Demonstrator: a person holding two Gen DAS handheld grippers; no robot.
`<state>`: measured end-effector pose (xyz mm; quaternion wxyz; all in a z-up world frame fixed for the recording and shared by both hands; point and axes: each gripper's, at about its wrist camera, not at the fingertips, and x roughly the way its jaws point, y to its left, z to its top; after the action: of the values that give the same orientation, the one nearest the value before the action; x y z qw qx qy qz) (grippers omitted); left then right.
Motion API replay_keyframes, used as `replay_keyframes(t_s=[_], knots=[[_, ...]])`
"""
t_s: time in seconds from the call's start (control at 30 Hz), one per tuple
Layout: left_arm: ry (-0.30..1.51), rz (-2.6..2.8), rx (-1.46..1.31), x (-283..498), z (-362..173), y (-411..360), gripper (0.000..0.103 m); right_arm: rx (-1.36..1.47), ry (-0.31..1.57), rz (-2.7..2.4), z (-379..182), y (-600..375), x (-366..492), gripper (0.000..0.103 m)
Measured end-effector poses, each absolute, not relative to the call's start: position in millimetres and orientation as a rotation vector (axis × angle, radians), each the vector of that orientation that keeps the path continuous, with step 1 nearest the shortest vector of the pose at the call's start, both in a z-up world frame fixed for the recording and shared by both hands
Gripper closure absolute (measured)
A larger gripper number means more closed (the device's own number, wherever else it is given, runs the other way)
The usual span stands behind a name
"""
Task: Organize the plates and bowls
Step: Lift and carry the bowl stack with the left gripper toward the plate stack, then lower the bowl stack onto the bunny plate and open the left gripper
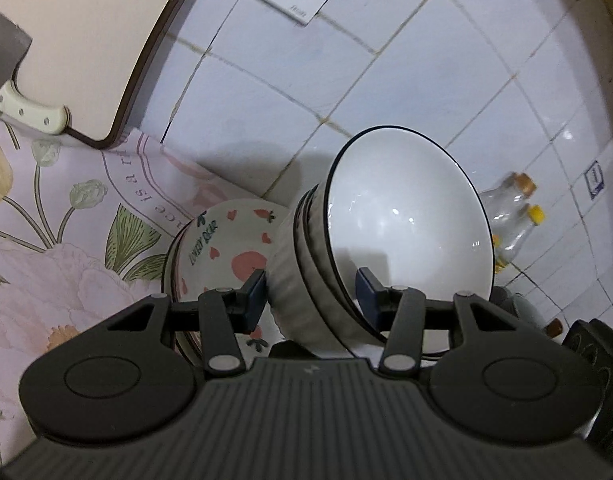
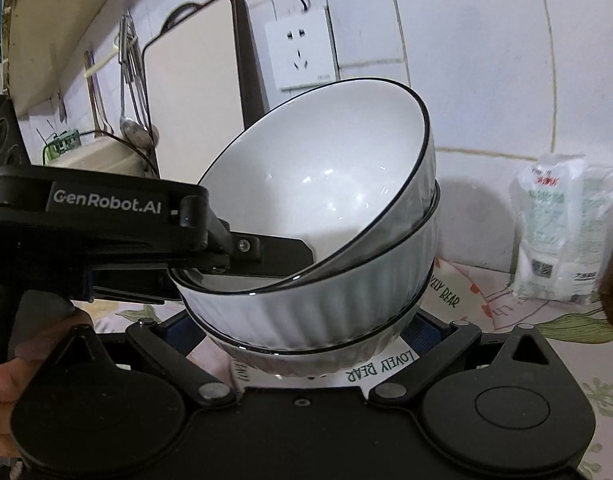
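Three white ribbed ceramic bowls w/ dark rims (image 2: pixel 306 280), nested, top one tipped askew, caught between both tools above cartoon-bear printed plates (image 1: pixel 230 244) on floral tablecloth (image 1: pixel 58 240). Left gripper (image 1: pixel 312 294) part-open, pads clamped across stack wall: one pad outside on the ribs, other inside top bowl. Right gripper (image 2: pixel 306 330) spread wide around stack's base; can't tell whether pads press or just cradle, since fingertips hidden behind bowls. Step, by my read: mid-carry of bowl stack, prob. toward seating on plates or a spot by tiled wall (image 1: pixel 386 80). Next move calls for levelling tipped top bowl into nest, lowering w/o clipping plate rim, then releasing. Plate count unclear, edges cut off by tool bodies; stack underside not visible; clear bottles w/ yellow caps (image 1: pixel 514 220) blurred.
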<state>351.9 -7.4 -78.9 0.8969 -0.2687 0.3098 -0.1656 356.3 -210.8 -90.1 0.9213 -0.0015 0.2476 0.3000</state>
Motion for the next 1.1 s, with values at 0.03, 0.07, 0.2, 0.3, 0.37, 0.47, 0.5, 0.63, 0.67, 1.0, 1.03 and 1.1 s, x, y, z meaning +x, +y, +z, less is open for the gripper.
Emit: replay_keyframes(t_s=[0.03,0.07,0.2,0.3,0.37,0.47,0.5,0.63,0.67,1.0,1.03,1.1], knots=[[0.649,-0.339,-0.558,355,-82,-7,0.057,-0.001,0.515,0.621,-95,-212,360,0.001],[0.658,-0.335,-0.558,359,-86,-8,0.057,0.0,0.521,0.623,-98,-211,364,0.001],[0.694,-0.322,-0.565,370,-98,-6,0.057,0.007,0.576,0.627,-108,-208,378,0.001],[0.718,-0.316,-0.567,377,-105,-6,0.057,-0.001,0.611,0.632,-114,-206,386,0.001],[0.723,-0.314,-0.565,379,-108,-7,0.057,-0.004,0.624,0.636,-117,-206,390,0.001],[0.73,-0.305,-0.581,384,-111,-6,0.057,-0.009,0.629,0.628,-121,-205,392,0.001],[0.728,-0.303,-0.576,385,-111,-7,0.056,-0.013,0.63,0.625,-121,-203,394,0.001],[0.726,-0.296,-0.555,386,-112,-10,0.056,-0.033,0.633,0.627,-125,-200,396,0.001],[0.727,-0.297,-0.557,387,-112,-10,0.056,-0.04,0.637,0.628,-125,-200,397,0.001],[0.712,-0.263,-0.467,373,-96,-15,0.043,0.011,0.682,0.608,-127,-199,397,0.001],[0.707,-0.257,-0.456,369,-92,-15,0.042,0.008,0.686,0.601,-126,-199,396,0.001],[0.679,-0.235,-0.419,360,-83,-17,0.04,-0.002,0.68,0.585,-125,-201,390,0.001]])
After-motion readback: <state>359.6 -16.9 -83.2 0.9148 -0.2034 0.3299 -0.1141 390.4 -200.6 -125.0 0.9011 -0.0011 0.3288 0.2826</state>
